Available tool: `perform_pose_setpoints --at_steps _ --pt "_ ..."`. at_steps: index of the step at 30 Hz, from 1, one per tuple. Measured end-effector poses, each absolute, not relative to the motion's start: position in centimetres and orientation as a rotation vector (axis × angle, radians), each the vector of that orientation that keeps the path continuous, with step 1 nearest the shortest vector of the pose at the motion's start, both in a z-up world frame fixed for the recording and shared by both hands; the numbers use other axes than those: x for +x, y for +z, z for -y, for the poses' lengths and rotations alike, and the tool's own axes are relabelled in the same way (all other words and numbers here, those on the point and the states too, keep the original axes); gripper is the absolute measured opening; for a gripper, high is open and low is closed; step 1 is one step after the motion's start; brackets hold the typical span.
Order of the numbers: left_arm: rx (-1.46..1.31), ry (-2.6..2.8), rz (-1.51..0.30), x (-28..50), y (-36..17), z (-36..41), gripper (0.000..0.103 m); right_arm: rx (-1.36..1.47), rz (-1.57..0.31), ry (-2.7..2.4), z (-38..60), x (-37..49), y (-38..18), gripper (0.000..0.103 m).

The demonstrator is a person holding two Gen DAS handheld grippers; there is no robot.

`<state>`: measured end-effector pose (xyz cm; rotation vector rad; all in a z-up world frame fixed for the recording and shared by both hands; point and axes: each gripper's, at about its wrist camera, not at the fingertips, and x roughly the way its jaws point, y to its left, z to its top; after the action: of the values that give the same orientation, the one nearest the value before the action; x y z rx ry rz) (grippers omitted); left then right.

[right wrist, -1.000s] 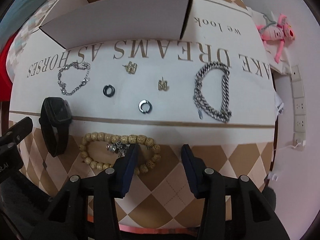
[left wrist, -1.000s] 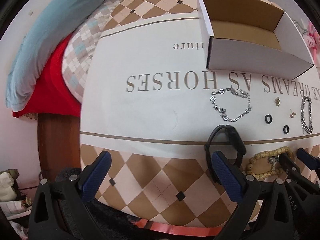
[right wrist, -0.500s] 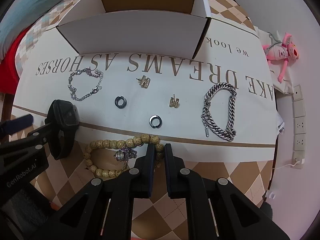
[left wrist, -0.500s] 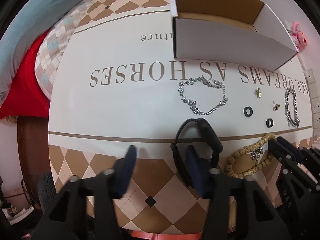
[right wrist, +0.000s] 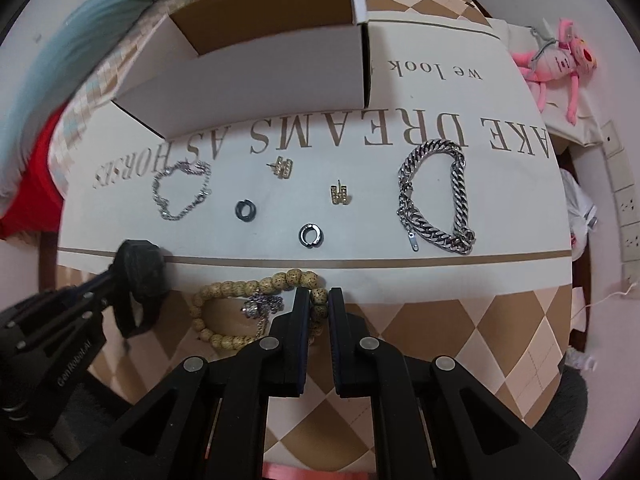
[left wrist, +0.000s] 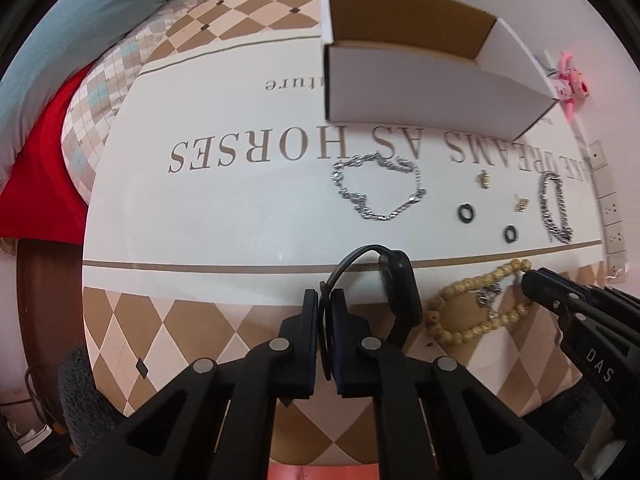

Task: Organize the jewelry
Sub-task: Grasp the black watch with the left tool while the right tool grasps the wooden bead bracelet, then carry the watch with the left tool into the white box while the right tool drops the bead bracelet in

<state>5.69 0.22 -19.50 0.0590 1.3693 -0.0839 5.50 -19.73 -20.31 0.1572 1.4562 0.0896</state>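
Observation:
My left gripper (left wrist: 324, 300) is shut on the strap of a black watch (left wrist: 400, 288), which also shows in the right wrist view (right wrist: 140, 276). My right gripper (right wrist: 319, 300) is shut on a wooden bead bracelet (right wrist: 244, 292), seen in the left wrist view (left wrist: 472, 308) too. On the tablecloth lie a thin silver bracelet (left wrist: 376, 192), a thick silver chain bracelet (right wrist: 440, 200), two dark rings (right wrist: 246, 211) (right wrist: 312, 235) and two gold earrings (right wrist: 283, 167) (right wrist: 341, 194). An open white cardboard box (left wrist: 432, 92) stands behind them.
The round table (left wrist: 200, 208) has a white and brown diamond cloth with lettering. A pink plush toy (right wrist: 560, 68) lies at the far right. Bedding, with a blue quilt (left wrist: 80, 32), lies to the left. Wall sockets (right wrist: 628, 204) line the right.
Both grippers were open a second ago. The right one closed on the bead bracelet, then the left one moved over and closed on the watch strap.

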Motion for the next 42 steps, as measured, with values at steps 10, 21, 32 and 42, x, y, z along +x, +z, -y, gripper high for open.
perform_pose_setpoints --at_steps 10,21,32,42 --pt "0.016 -0.136 -1.317 5.8 -15.2 -0.6 0.004 0.206 -1.351 0.194 19.4 5.8 -13.6 0.009" --pt "-0.019 -0.153 -1.191 12.5 -9.2 -0.2 0.004 0.202 -1.179 0.253 18.5 10.5 -4.9 0.009" --pt "-0.057 -0.159 -1.251 21.7 -10.8 0.4 0.005 0.131 -1.206 0.248 17.6 21.3 -5.1 0.009" --pt "-0.066 -0.126 -1.281 25.8 -11.2 1.6 0.060 0.139 -1.362 0.207 19.0 25.7 -11.3 0.014"
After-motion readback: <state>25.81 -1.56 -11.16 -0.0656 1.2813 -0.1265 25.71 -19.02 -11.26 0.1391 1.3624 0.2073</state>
